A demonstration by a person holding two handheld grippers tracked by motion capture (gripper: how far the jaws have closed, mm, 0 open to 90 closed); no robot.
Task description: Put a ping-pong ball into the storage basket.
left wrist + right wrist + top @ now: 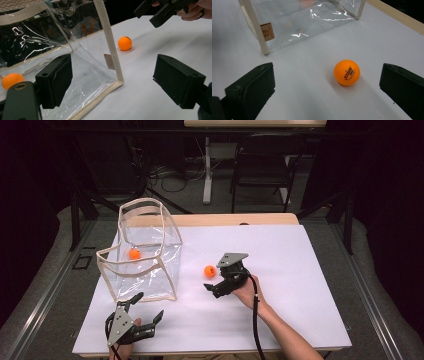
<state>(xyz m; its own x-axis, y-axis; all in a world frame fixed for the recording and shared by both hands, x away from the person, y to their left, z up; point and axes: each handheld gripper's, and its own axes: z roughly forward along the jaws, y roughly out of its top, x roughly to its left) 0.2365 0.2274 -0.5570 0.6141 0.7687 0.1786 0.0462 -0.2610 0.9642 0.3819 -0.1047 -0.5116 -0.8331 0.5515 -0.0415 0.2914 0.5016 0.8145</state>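
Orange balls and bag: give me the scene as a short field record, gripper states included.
surface: white table top
bag: clear bag with beige trim, standing open at the table's left
ball inside: orange ball in the bag, resting on its bottom
ball outside: loose orange ball on the table, right of the bag, apart from it
right hand-held gripper: open, jaws either side of the loose ball, not touching it
left hand-held gripper: open, near the bag's front corner, holding nothing
likely next move: right closes on the loose ball
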